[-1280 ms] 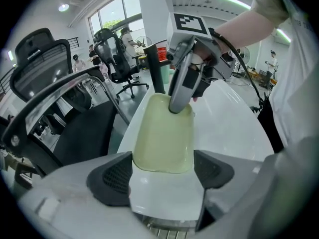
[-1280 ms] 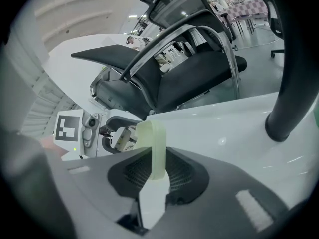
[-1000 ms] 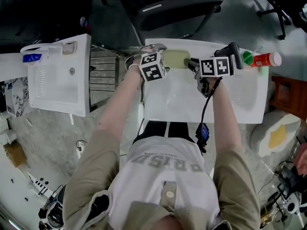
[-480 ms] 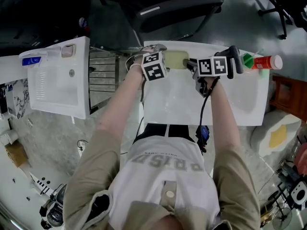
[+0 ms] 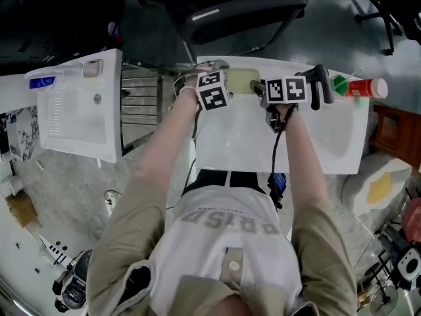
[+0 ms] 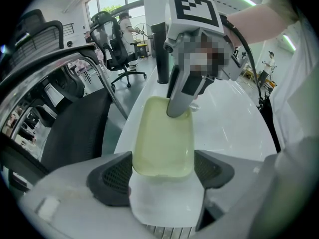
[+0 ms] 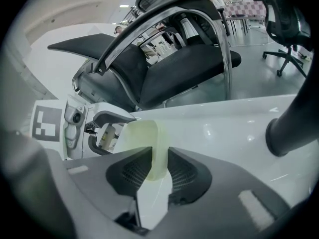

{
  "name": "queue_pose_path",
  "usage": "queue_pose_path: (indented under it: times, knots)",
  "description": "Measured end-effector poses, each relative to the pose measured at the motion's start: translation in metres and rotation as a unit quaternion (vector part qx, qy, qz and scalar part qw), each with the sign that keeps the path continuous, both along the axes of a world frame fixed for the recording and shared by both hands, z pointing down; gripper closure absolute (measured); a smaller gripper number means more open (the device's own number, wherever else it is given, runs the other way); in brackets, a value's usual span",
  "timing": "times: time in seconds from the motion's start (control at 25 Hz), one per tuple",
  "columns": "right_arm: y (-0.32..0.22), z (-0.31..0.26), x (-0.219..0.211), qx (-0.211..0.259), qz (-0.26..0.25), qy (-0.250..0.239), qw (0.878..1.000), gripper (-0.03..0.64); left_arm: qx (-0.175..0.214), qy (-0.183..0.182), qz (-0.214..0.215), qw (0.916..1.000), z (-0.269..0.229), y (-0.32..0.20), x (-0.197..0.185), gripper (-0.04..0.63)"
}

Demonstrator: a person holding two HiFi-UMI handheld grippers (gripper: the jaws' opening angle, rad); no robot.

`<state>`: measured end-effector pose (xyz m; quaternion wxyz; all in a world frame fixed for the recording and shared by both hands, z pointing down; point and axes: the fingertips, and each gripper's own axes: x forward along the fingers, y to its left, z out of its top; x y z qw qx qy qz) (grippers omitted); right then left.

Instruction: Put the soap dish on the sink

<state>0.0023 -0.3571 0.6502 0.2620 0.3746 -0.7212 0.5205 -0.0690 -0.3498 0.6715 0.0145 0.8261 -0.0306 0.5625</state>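
The pale yellow-green soap dish (image 5: pixel 242 81) lies on the back rim of the white sink (image 5: pixel 296 163), seen close in the left gripper view (image 6: pixel 162 138). My left gripper (image 6: pixel 164 171) straddles the dish's near end across its width, pads against both sides. From the other end my right gripper (image 7: pixel 159 158) has the dish's side wall (image 7: pixel 144 138) between its pads; its jaws are opening, and the pads still look to touch the wall. In the head view both marker cubes sit over the dish, left gripper (image 5: pixel 223 83) and right gripper (image 5: pixel 260 87).
A black faucet (image 5: pixel 319 78) stands right of the right gripper, with a red bottle (image 5: pixel 358 83) with a green cap beyond it. A second white sink (image 5: pixel 79 104) is at the left. A black office chair (image 5: pixel 243 12) stands behind the sink.
The right gripper has edged slightly left along the back rim toward the dish. The left gripper and the dish have stayed in place.
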Motion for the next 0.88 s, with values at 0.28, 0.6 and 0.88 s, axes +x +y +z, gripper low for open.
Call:
queue_pose_path:
  times: [0.28, 0.6, 0.88]
  knots:
    - [0.0002, 0.0052, 0.0029, -0.007, 0.009, 0.022, 1.0, 0.518, 0.006, -0.004, 0.0, 1.0, 0.0041, 0.0, -0.0015, 0.189]
    - [-0.0004, 0.0082, 0.0071, -0.018, 0.027, 0.036, 0.999, 0.519, 0.008, -0.003, 0.001, 1.0, 0.0045, -0.0011, 0.0005, 0.187]
    - [-0.002, 0.0093, 0.009, -0.023, 0.037, 0.053, 0.998, 0.518, 0.004, -0.005, -0.003, 1.0, 0.006, -0.002, 0.0017, 0.187]
